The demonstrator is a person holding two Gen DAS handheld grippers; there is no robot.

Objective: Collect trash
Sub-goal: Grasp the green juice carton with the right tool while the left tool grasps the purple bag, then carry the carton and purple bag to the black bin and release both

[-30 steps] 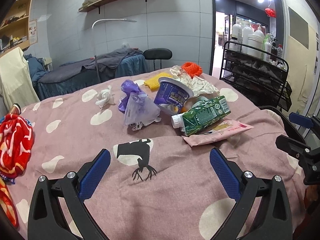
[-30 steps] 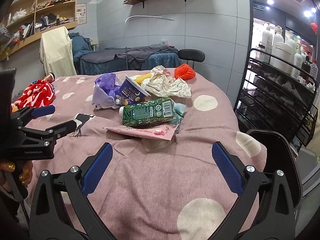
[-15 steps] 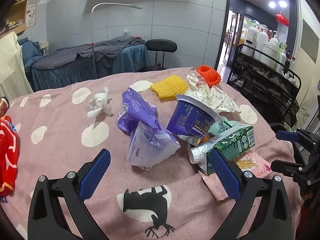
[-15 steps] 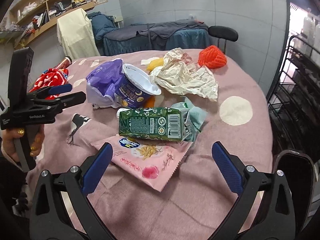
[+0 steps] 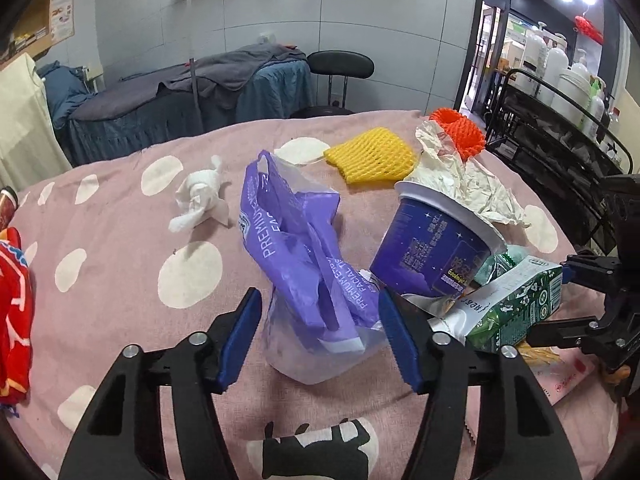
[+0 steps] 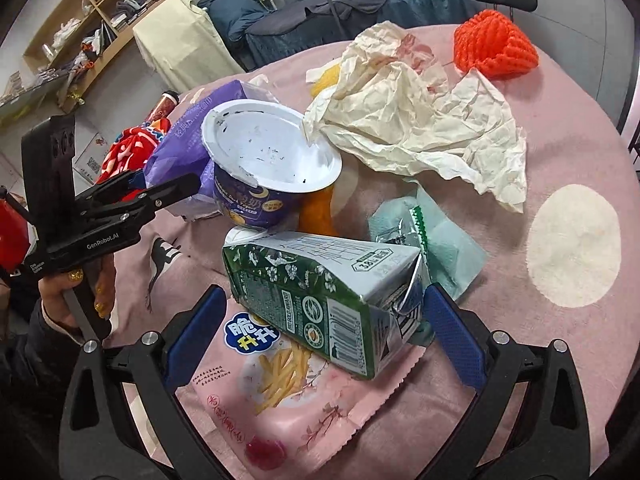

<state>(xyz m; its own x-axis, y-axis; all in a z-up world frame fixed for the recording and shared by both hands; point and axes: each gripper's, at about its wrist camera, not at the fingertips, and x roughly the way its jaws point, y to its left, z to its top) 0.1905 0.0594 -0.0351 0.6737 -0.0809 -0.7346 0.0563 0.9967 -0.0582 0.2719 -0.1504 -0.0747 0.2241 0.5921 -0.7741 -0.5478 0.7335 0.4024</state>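
Trash lies on a pink spotted table cloth (image 5: 120, 280). My left gripper (image 5: 320, 340) is open, its jaws on either side of a purple plastic bag (image 5: 308, 264), apart from it. My right gripper (image 6: 324, 340) is open around the end of a green milk carton (image 6: 320, 284), which lies on a pink snack wrapper (image 6: 288, 400). A purple yogurt cup (image 6: 272, 164) leans behind the carton; it also shows in the left wrist view (image 5: 432, 248). Crumpled paper (image 6: 420, 120), an orange foam net (image 6: 496, 44), a yellow foam net (image 5: 372, 160) and a white tissue (image 5: 200, 200) lie further back.
A red patterned cloth (image 5: 12, 320) lies at the table's left edge. A black wire rack with bottles (image 5: 560, 112) stands to the right. A black stool (image 5: 340, 68) and a massage bed (image 5: 180, 108) stand behind the table. A teal wrapper (image 6: 440, 240) lies by the carton.
Both grippers have moved forward and down to the trash pile. The left jaws have narrowed around the purple bag. The right jaws now flank the green carton.
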